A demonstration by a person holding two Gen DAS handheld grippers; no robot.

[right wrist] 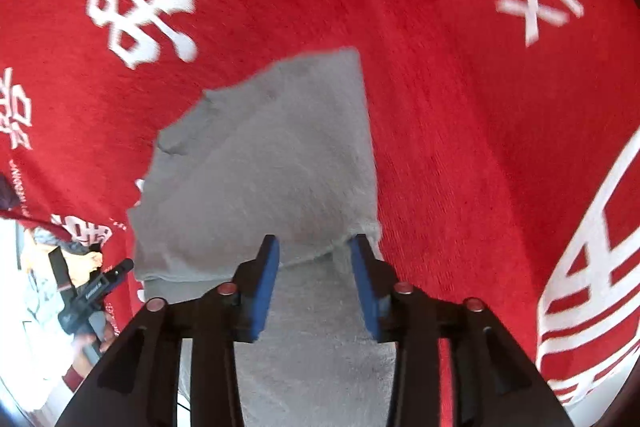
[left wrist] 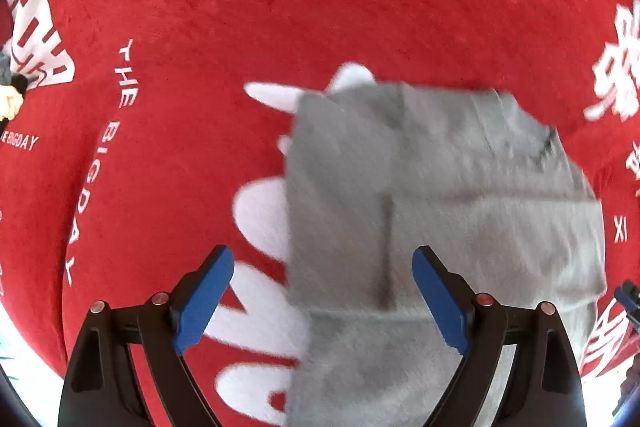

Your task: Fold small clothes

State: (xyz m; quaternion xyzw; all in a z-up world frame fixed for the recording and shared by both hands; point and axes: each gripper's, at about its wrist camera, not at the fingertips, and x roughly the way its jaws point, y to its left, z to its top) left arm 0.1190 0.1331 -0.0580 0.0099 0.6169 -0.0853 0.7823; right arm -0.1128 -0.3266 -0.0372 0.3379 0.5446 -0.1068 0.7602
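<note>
Grey garment [left wrist: 440,211] lies flat on the red cloth [left wrist: 280,7] w/ white lettering, already doubled over by the look of it: a fold edge runs across the middle and a seam runs down toward the near side.

Left gripper [left wrist: 323,301] hangs over the garment's near-left part, blue pads spread wide, nothing between them.

Right gripper [right wrist: 316,283] sits over the near end of the same garment [right wrist: 260,167], pads partly apart w/ grey fabric showing in the gap. Pics don't settle whether they pinch it, so can't tell.

Both views blur a bit.

Judgement: mid-fold, prob. btwn folds. Next move calls for both tools to nip the near corners and carry them to the far edge, keeping layers aligned.
</note>
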